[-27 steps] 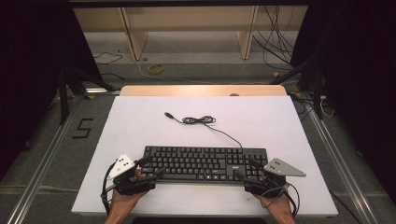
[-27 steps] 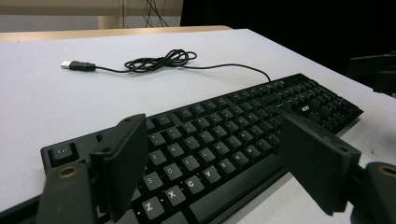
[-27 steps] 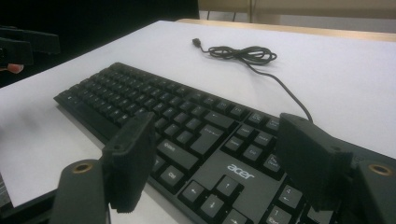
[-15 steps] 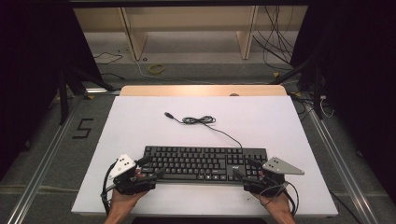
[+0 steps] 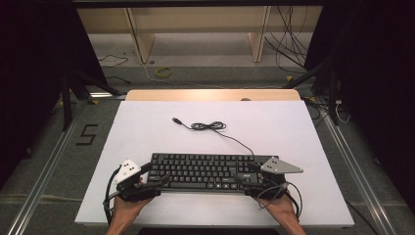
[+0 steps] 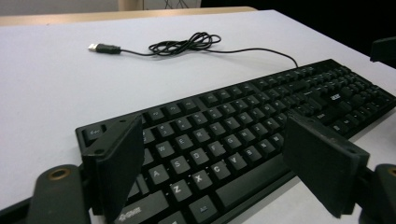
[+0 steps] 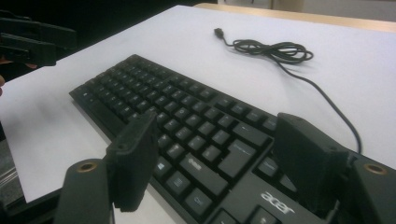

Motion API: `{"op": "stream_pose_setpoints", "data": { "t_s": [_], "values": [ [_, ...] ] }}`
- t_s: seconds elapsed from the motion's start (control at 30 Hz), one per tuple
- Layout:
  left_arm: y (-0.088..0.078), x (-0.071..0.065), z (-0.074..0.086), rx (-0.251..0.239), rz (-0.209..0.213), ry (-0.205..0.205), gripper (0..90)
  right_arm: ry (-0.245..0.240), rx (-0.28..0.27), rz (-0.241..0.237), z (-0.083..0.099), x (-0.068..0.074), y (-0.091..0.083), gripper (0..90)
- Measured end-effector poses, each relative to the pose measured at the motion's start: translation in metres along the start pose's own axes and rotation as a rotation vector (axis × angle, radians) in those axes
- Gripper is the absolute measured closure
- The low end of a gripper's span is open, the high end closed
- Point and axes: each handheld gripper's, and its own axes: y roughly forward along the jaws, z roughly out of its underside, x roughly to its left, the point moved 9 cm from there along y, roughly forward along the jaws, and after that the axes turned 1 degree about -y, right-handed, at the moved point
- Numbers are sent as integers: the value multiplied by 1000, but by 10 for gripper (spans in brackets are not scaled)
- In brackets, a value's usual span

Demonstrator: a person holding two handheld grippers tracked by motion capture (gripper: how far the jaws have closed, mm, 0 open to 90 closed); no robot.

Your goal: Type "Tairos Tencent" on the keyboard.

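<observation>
We are hovering the left tool [image 5: 155, 182] and right tool [image 5: 244, 184] at opposite ends of the keyboard [image 5: 208, 171], jaws standing wide, gripping nothing. It is lying near the counter's [image 5: 147, 132] front edge, long axis running tool to tool.
</observation>
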Motion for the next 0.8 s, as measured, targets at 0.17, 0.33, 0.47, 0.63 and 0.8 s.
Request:
{"op": "stream_pose_setpoints", "data": {
  "t_s": [0.17, 0.33, 0.47, 0.63, 0.8],
  "values": [
    [0, 7, 2, 26, -17, -18, 254, -15, 31, -28, -6, 7, 15, 343],
    [0, 12, 5, 50, -27, -21, 341, -30, 59, -51, -12, 15, 31, 373],
    [0, 15, 7, 70, -35, -11, 449, -41, 80, -71, -17, 22, 47, 445],
    [0, 18, 10, 99, -40, -8, 554, -44, 103, -89, -20, 28, 58, 525],
    [1, 22, 14, 136, -53, 2, 733, -54, 135, -114, -22, 37, 75, 663]
  ]
}}
